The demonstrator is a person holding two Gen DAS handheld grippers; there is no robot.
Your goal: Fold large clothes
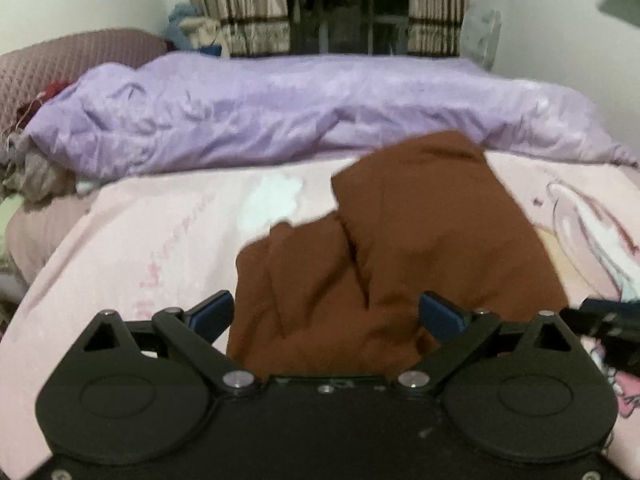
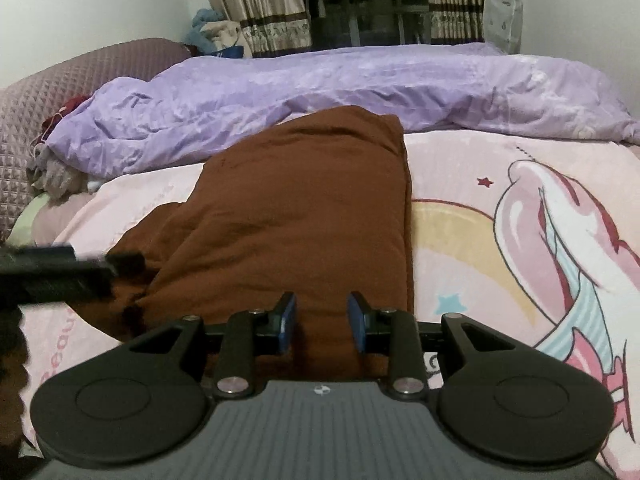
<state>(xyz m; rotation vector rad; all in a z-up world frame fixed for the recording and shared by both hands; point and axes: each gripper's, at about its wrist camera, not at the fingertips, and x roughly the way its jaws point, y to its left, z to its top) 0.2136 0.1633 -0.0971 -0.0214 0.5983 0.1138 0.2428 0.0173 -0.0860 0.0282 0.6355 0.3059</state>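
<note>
Left gripper [image 1: 326, 314] wide, right gripper [image 2: 322, 320] narrow over brown garment [image 2: 304, 200], lilac quilt [image 2: 320, 88] behind.

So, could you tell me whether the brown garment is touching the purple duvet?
Cannot tell: in the right wrist view the brown garment overlaps the purple duvet, but no contact or gap shows.

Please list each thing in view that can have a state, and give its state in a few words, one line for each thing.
brown garment: partly folded, rumpled, lying on the bed.
left gripper: jaws wide open, brown cloth between them, not pinched.
right gripper: jaws partly open, cloth between them; a grip cannot be told.
purple duvet: bunched along the far side of the bed.
pink sheet: spread flat.
curtains: drawn apart.
</note>
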